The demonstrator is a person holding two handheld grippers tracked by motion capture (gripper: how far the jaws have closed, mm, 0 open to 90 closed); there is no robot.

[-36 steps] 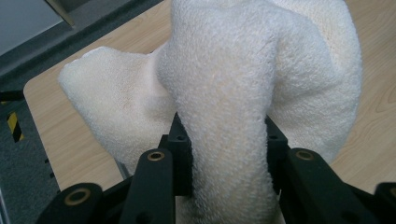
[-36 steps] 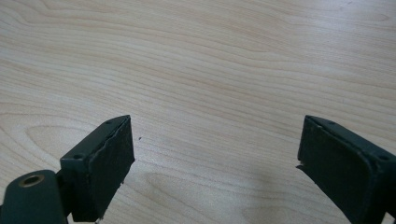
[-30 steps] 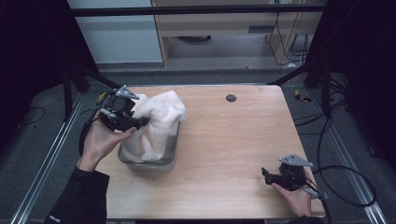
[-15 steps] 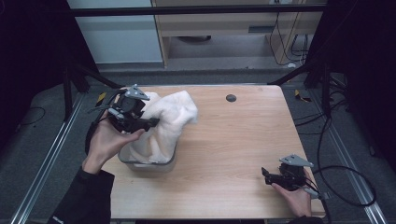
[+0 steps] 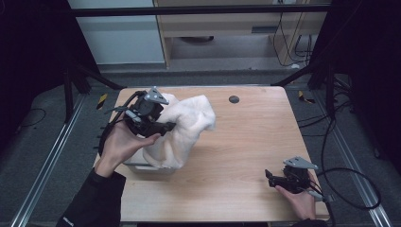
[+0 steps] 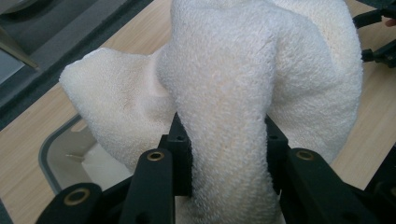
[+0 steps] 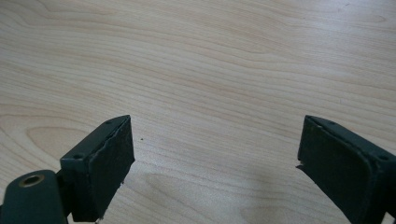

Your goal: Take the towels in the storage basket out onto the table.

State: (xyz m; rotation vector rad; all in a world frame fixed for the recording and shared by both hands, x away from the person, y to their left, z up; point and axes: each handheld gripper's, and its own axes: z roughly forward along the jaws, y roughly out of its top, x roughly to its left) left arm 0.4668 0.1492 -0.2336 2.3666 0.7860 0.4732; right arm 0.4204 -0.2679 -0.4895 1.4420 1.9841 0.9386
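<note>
A cream terry towel (image 5: 182, 127) hangs bunched above the left side of the table, its lower end still at a grey bin (image 5: 142, 166). My left gripper (image 5: 165, 126) is shut on a thick fold of the towel (image 6: 224, 116), with the cloth squeezed between both jaws. Part of the bin's rim (image 6: 46, 149) shows under the towel at the lower left of the left gripper view. My right gripper (image 5: 270, 178) rests low at the table's front right corner. Its jaws stand wide apart over bare wood (image 7: 215, 154), nothing between them.
The wooden table (image 5: 250, 142) has a small dark round hole (image 5: 233, 99) near its far edge. Black cables (image 5: 350, 184) trail off the right side. Metal frame rails run along the floor at the left, and a cabinet stands beyond the far edge.
My left gripper has lifted the towel up and to the right, pulling more of it out of the bin. The right gripper has stayed where it was.
</note>
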